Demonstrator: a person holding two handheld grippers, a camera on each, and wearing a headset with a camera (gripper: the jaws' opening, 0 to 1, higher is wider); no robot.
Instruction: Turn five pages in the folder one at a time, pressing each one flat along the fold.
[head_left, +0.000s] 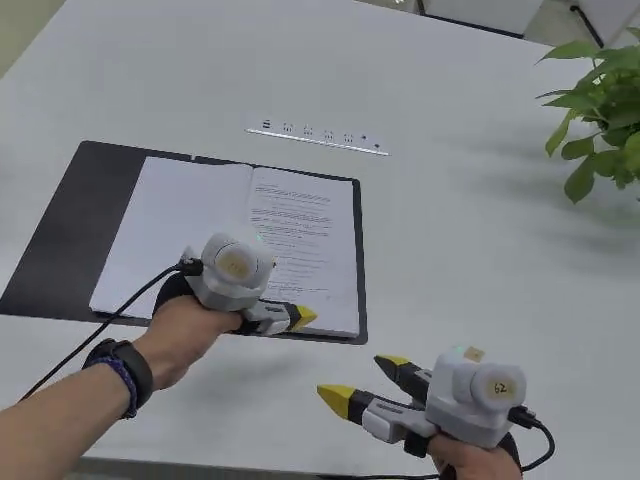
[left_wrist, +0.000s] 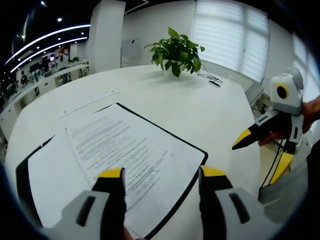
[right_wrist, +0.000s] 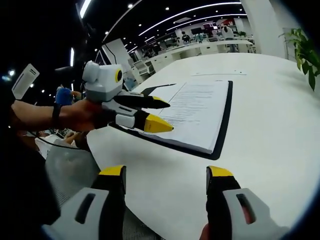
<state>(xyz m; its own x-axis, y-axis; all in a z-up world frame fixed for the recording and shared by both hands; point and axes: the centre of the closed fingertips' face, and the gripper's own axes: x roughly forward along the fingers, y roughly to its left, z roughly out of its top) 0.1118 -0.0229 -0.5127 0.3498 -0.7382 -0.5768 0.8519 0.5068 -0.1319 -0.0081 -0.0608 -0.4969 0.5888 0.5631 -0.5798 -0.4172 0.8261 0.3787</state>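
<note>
The folder (head_left: 60, 240) lies open on the white table, black cover underneath. Its left page (head_left: 170, 225) is blank and its right page (head_left: 305, 235) is printed. My left gripper (head_left: 298, 318) is open and sits low over the bottom right corner of the printed page (left_wrist: 125, 145); nothing is between its jaws. My right gripper (head_left: 362, 380) is open too, off the folder near the table's front edge, pointing left toward that corner. From the right gripper view the left gripper (right_wrist: 157, 114) hangs over the folder's near edge (right_wrist: 220, 135). The right gripper (left_wrist: 262, 135) shows at the right of the left gripper view.
A green potted plant (head_left: 600, 110) stands at the far right of the table. A flush socket strip (head_left: 318, 135) runs behind the folder. A black cable (head_left: 110, 320) trails from the left gripper across the folder's lower left. The table's front edge (head_left: 250, 462) is close.
</note>
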